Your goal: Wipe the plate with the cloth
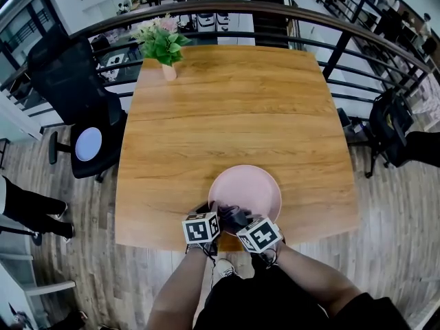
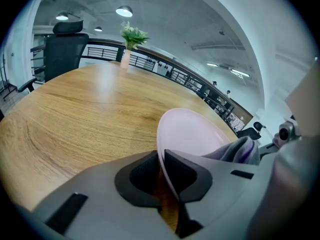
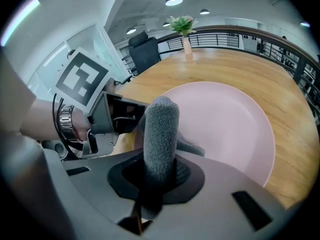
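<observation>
Left gripper [image 2: 161, 176] is nipped onto the plate [image 2: 192, 131] rim; right gripper [image 3: 159, 181] is clamped round the cloth [image 3: 161, 129]. Hold that rim steady; press the cloth flat, sweeping ahead of its fingers [image 3: 192, 176].

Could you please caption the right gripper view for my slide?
Right gripper clamps a grey cloth at the near rim of the pink plate, wooden table beyond.

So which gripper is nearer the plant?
Left. The left gripper clamps the plate at its near rim, on the plant's side of the table; the right gripper, holding the cloth, sits just right of it.
</observation>
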A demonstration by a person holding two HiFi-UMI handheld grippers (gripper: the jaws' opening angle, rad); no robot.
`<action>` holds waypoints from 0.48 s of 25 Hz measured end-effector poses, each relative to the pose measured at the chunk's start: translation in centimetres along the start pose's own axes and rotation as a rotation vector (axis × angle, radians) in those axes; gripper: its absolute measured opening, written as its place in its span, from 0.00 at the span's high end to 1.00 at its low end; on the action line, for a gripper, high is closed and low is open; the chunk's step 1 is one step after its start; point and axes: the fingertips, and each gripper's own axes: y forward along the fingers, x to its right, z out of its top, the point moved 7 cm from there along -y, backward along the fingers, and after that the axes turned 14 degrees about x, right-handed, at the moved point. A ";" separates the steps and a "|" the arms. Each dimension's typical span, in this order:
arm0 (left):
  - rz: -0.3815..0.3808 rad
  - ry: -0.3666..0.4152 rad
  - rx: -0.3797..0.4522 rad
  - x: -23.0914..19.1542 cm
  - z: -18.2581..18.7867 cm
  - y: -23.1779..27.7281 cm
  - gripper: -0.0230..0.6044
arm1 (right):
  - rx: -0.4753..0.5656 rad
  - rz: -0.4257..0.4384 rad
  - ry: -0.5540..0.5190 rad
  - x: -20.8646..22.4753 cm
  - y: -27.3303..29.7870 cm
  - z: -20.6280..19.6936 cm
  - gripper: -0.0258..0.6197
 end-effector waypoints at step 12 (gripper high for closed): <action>-0.002 -0.008 0.002 -0.1 0.1 0.1 0.88 | -0.110 0.050 -0.073 -0.9 0.5 -0.8 0.88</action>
